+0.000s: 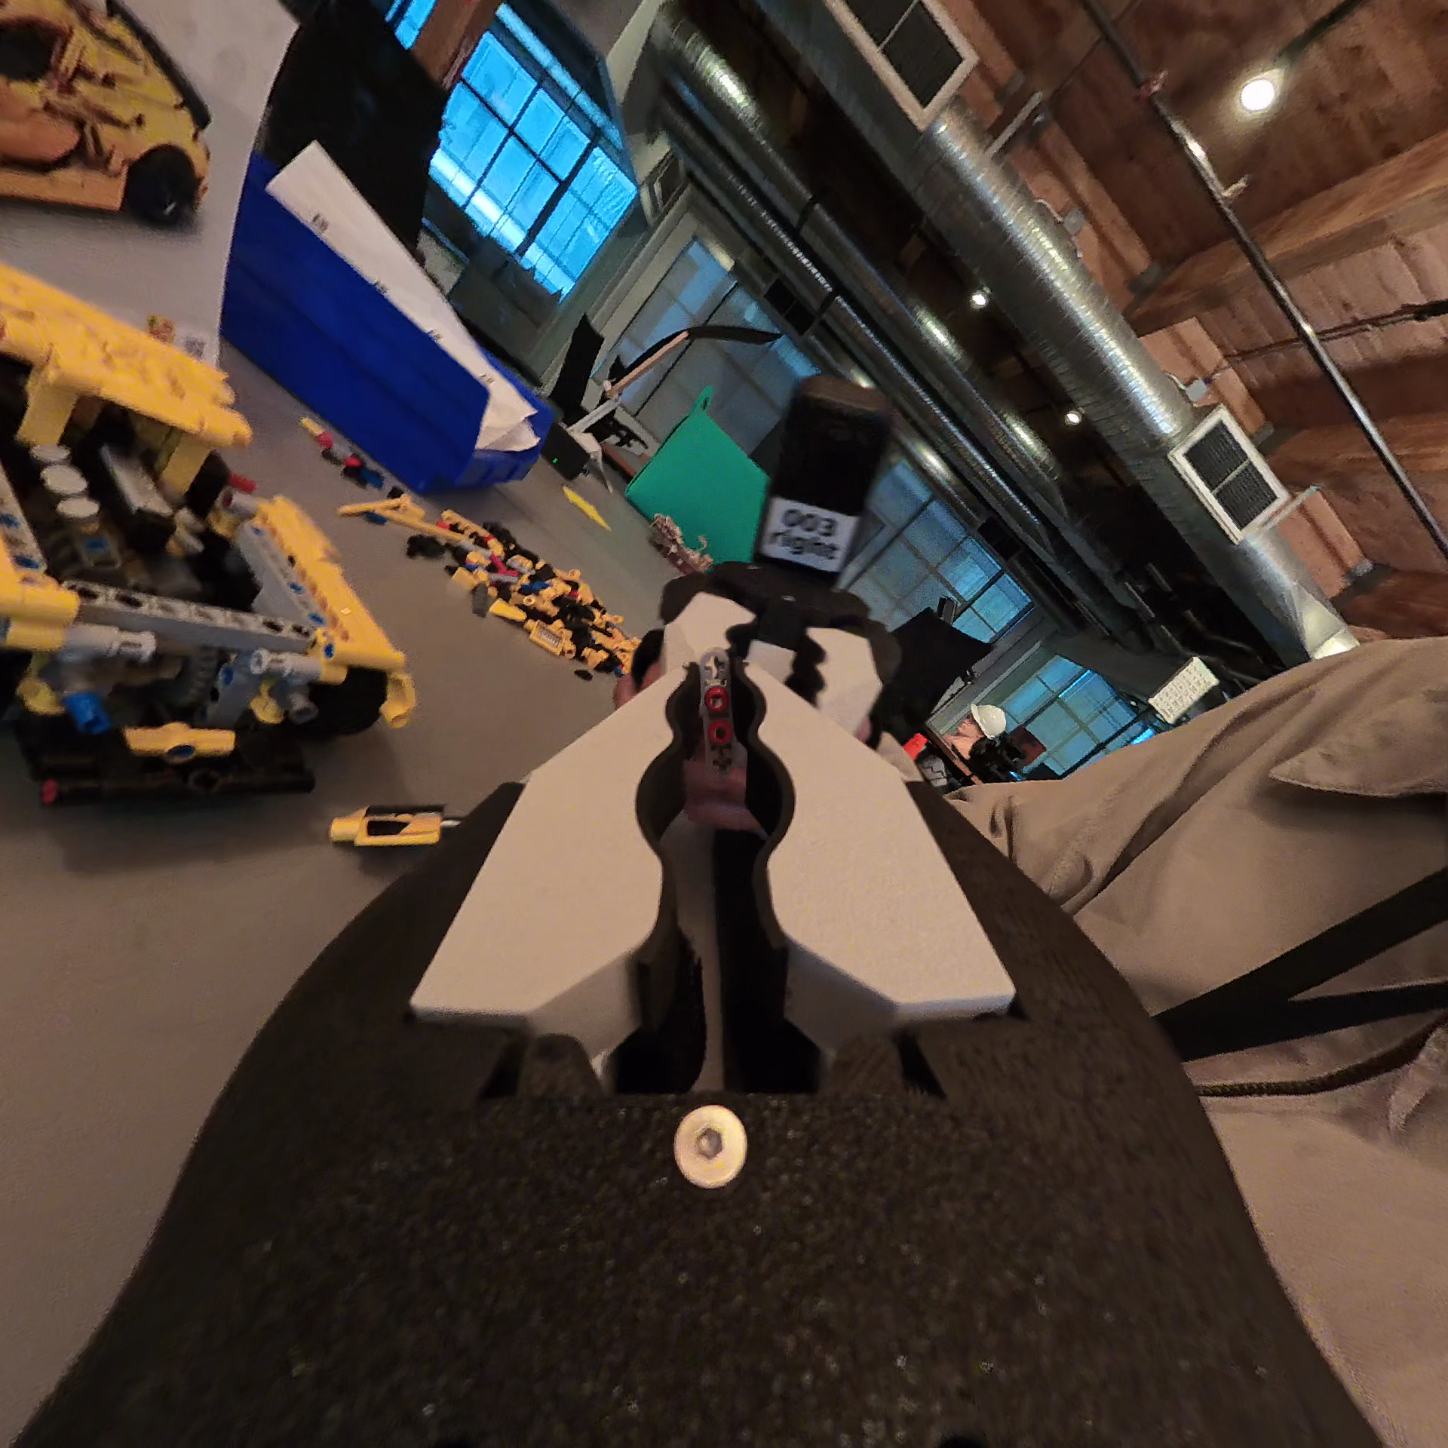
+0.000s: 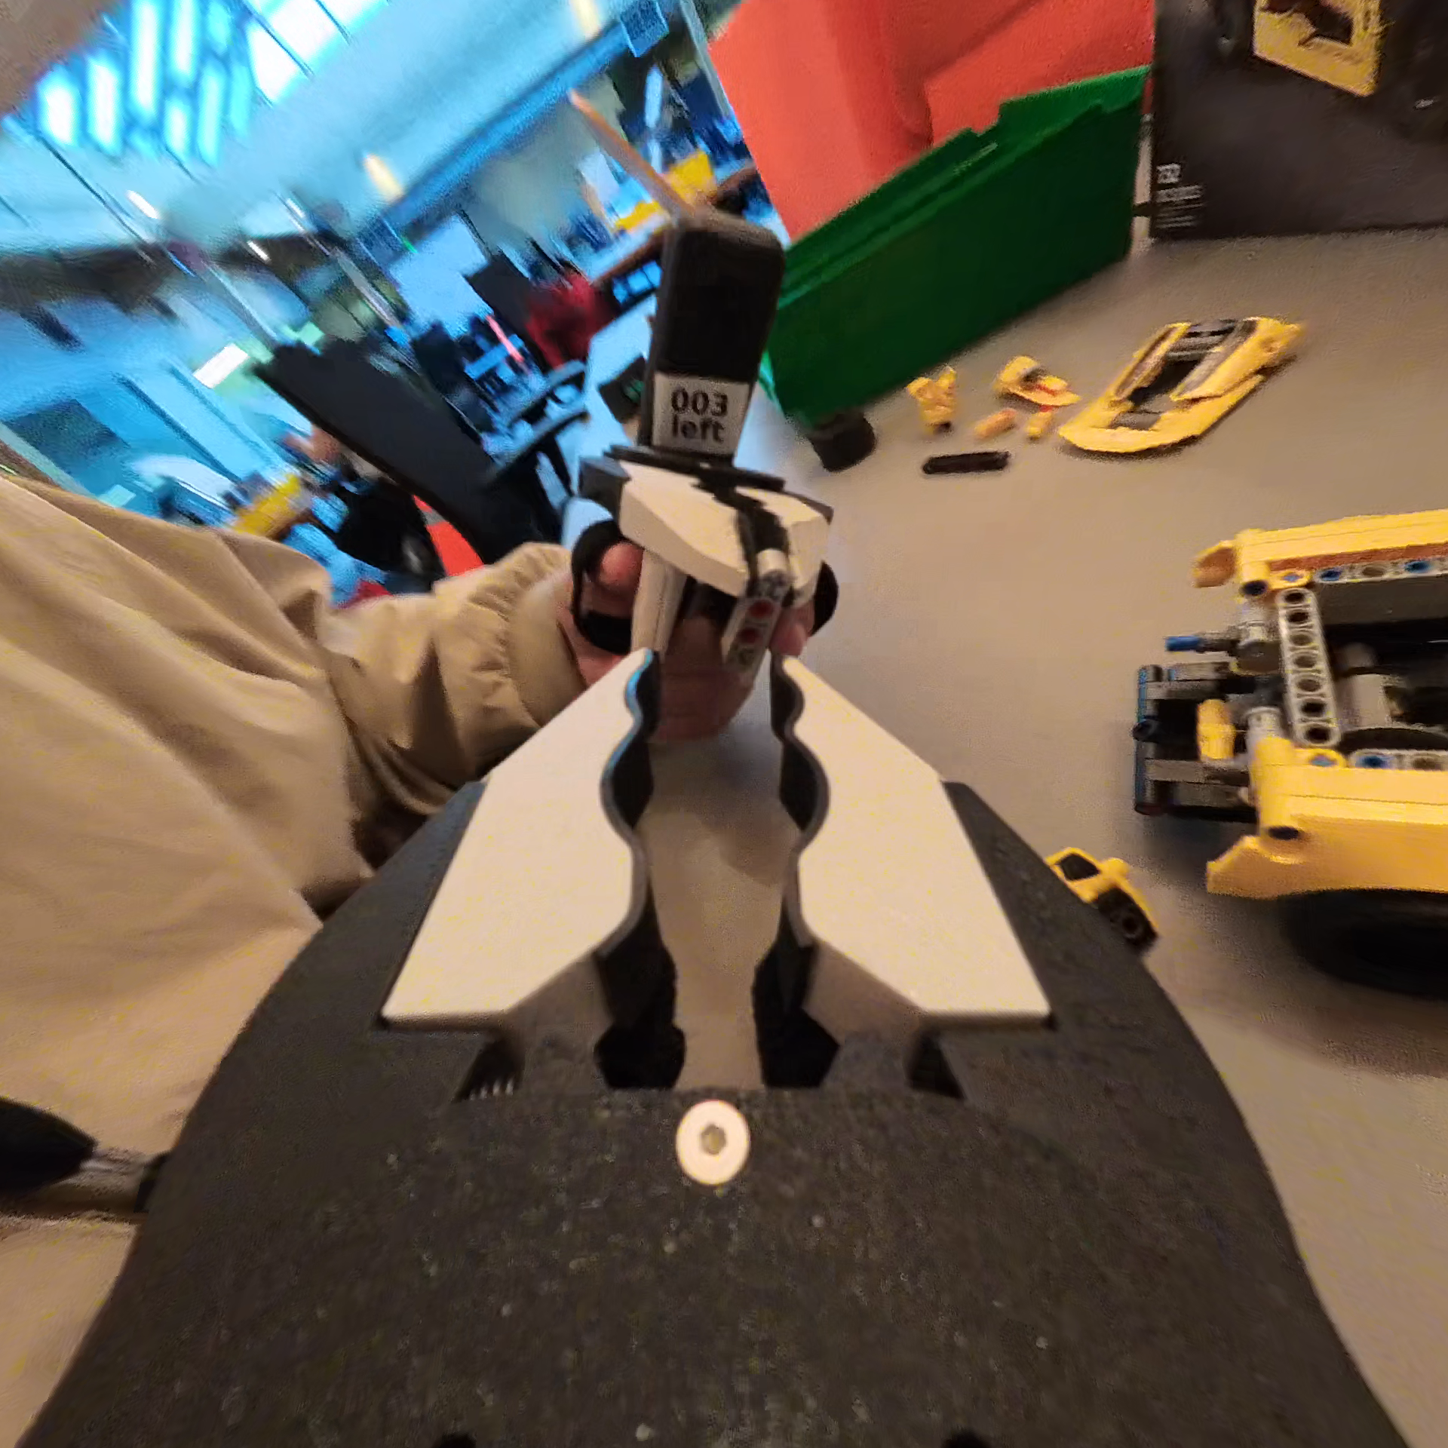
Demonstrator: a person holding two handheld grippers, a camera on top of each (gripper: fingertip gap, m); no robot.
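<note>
Fingers of left gripper [image 1: 709, 705] pinch a grey beam [image 1: 714, 717] w/ 2 red pins, held off the grey table [image 1: 235, 979]. Right gripper [image 2: 713, 666] fingers parted, nothing between; tips just short of the beam [image 2: 756, 619]. Each gripper carries a white label, writing not copied. Beyond the beam: loose-parts pile [image 1: 541, 588], half-built yellow car [image 1: 157, 580], blue bin [image 1: 352, 345], green bin [image 2: 956, 258], 1 black wheel [image 2: 842, 439]. Beige sleeve [image 2: 235, 689] alongside.
</note>
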